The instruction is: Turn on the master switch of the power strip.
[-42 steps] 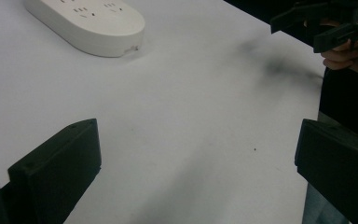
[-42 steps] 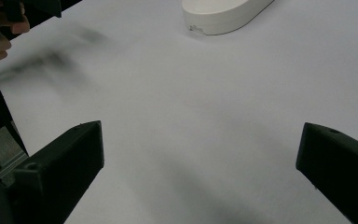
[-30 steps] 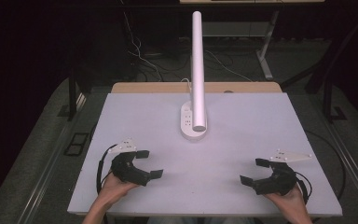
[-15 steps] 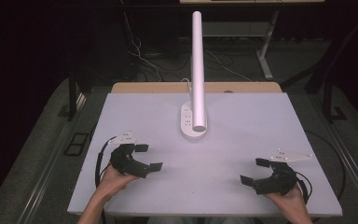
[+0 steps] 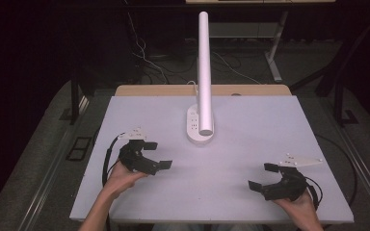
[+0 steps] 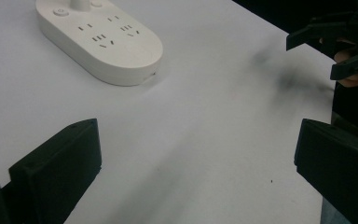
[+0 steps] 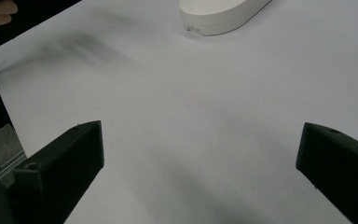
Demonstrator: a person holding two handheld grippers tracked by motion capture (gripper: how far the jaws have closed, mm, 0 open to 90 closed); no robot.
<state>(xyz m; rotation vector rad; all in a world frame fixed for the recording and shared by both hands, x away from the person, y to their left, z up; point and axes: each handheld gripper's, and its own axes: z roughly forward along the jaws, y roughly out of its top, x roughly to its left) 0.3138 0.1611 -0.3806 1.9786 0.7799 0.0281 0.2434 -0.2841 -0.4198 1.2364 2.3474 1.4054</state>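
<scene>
Nothing is gripped yet, so the work looks to be at its very start. The left tool (image 5: pixel 156 155) hangs just above the white table (image 5: pixel 250 144), its 2 black jaws spread wide with only bare surface between them; in the left gripper view the jaws stand far apart. The right tool (image 5: pixel 265 176) is the same: jaws wide apart, nothing held, close over the table near its front edge.

The thing nearest both is the white oval plastic power strip base (image 5: pixel 200 129), with its tall white cylindrical post (image 5: pixel 204 72) rising from it. It lies ahead of the left tool and to that tool's right, near but not touching, and ahead and well to the left of the right tool. In the left gripper view the base (image 6: pixel 100 39) shows several socket slots and a round button.

Reaching, closing on and handling the base all appear to remain. There are no containers on the table.
</scene>
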